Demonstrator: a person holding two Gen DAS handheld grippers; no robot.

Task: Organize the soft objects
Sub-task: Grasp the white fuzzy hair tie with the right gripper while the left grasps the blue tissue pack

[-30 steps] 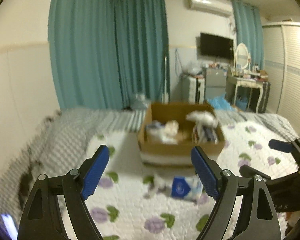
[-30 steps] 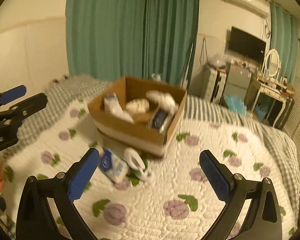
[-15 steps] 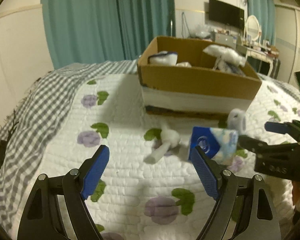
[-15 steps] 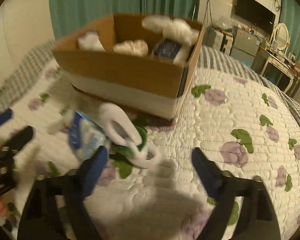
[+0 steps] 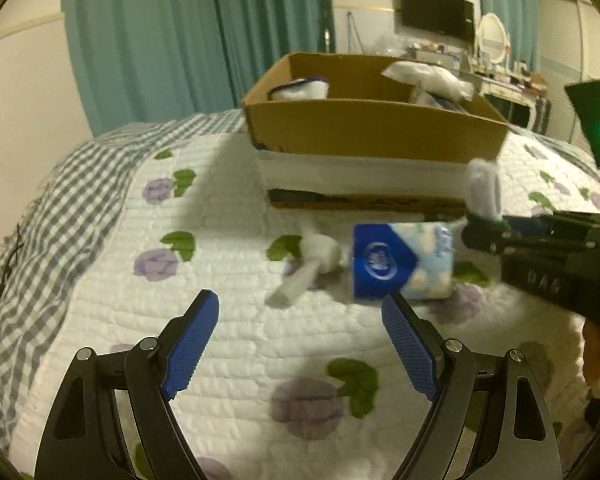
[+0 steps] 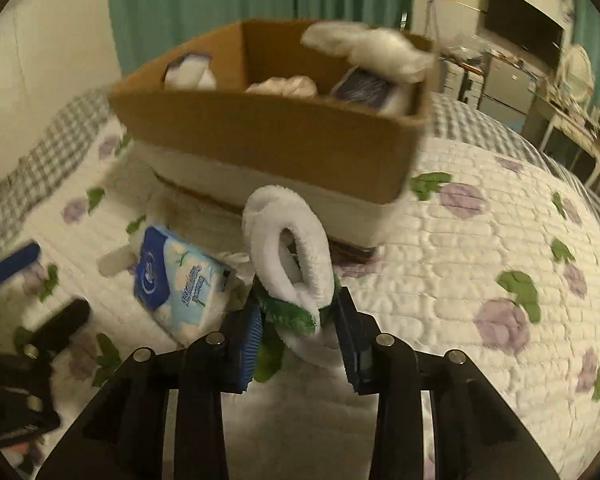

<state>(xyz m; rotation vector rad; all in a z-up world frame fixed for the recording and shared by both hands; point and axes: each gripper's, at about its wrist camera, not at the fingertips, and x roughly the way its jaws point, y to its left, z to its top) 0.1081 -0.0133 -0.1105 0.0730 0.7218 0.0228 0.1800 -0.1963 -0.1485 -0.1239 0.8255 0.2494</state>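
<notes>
Plush toy point(image 6: 288, 264), white with a green part, sits pinched between the right gripper point(image 6: 300, 320) fingers, its looped white end sticking up in front of the cardboard box point(image 6: 284, 136). Tissue pack point(image 6: 178, 284), blue and white, lies on the quilt point(image 6: 480, 248) just left of the toy, near the box's front side. Small white soft item point(image 5: 308, 268) touches the pack's left side. Box holds more soft white things. Left gripper point(image 5: 300, 320) is spread wide over bare quilt, holding nothing, short of the tissue pack.
</notes>
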